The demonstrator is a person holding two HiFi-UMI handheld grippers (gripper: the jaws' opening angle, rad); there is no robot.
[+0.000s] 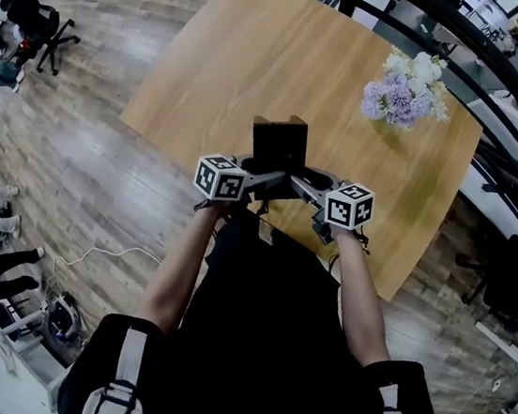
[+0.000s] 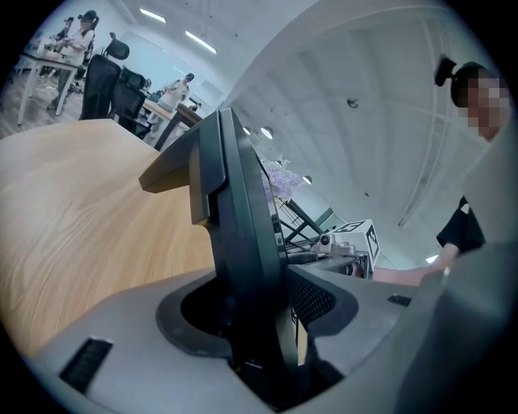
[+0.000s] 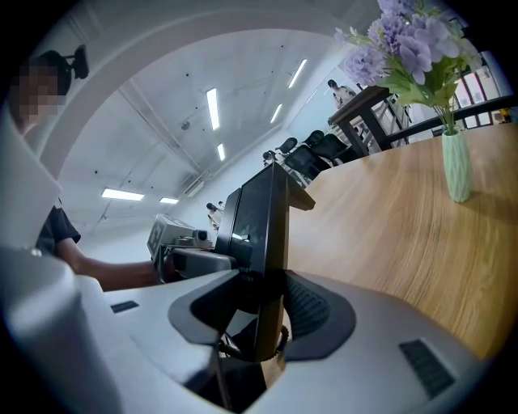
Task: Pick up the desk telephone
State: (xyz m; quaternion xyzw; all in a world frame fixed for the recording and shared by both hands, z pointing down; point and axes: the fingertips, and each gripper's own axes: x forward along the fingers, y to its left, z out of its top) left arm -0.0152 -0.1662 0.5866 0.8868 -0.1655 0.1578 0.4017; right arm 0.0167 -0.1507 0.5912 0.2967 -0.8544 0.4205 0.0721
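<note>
- Here, the left tongs (image 2: 261,323) are clenched on the desk telephone (image 2: 243,234), seen edge-on, its lower part lost between the grey pads (image 2: 320,299).
- The right tongs (image 3: 263,311) grasp the same telephone from the other side (a coiled cord (image 3: 281,338) peeks out below).
- From the head view it sits over the tabletop (image 1: 259,59), near the front edge; whether its base touches the wood is hidden.
- Lilac flowers (image 1: 405,90) stand well apart.

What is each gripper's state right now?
Left gripper: closed on the desk telephone.
Right gripper: closed on the desk telephone too.
</note>
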